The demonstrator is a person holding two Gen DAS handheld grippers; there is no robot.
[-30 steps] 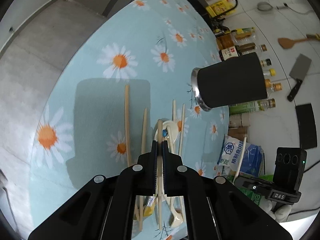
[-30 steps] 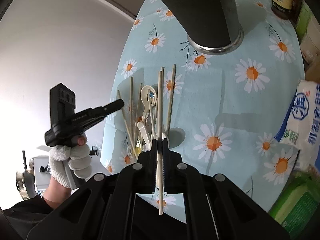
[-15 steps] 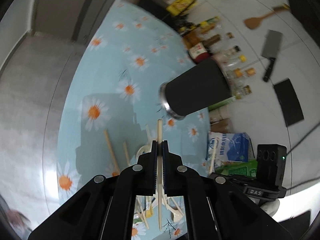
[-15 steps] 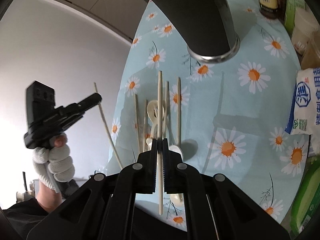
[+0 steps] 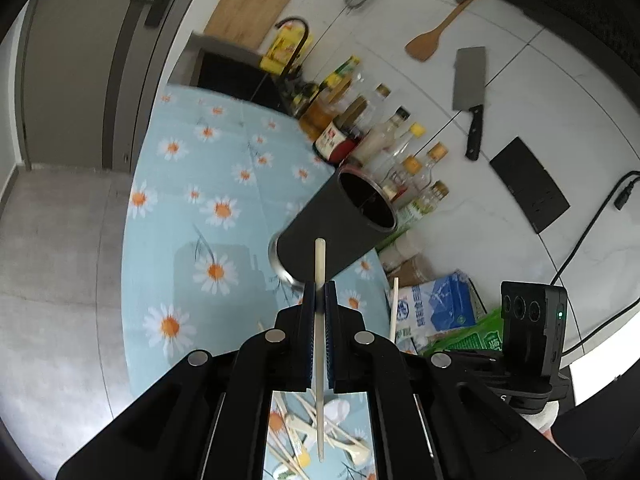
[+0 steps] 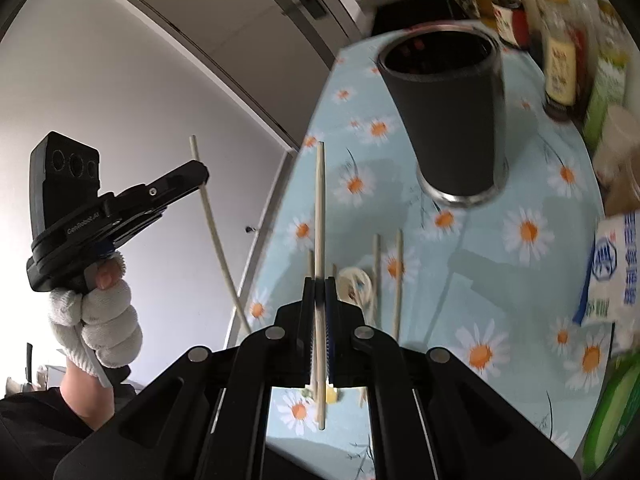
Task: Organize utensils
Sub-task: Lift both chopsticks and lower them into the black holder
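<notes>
My left gripper (image 5: 320,289) is shut on a pale chopstick (image 5: 320,264) and is raised above the daisy cloth, with the stick's tip in front of the black utensil holder (image 5: 332,236). The holder stands upright and its open mouth shows. My right gripper (image 6: 320,282) is shut on a wooden chopstick (image 6: 320,208) that points up toward the holder (image 6: 452,112). In the right wrist view a gloved hand carries the left gripper (image 6: 200,173) high at the left, off the table's edge. Loose chopsticks (image 6: 398,280) and a white spoon (image 6: 354,282) lie on the cloth below.
Sauce bottles (image 5: 360,136) crowd the wall side behind the holder. A salt bag (image 5: 436,312) and a green packet (image 5: 468,340) sit at the right. A cleaver (image 5: 470,84), a wooden spatula (image 5: 436,32) and a cutting board (image 5: 252,8) are at the wall.
Both grippers have risen off the cloth with their chopsticks. The left one rolled and climbed more. The holder's mouth has come into view.
</notes>
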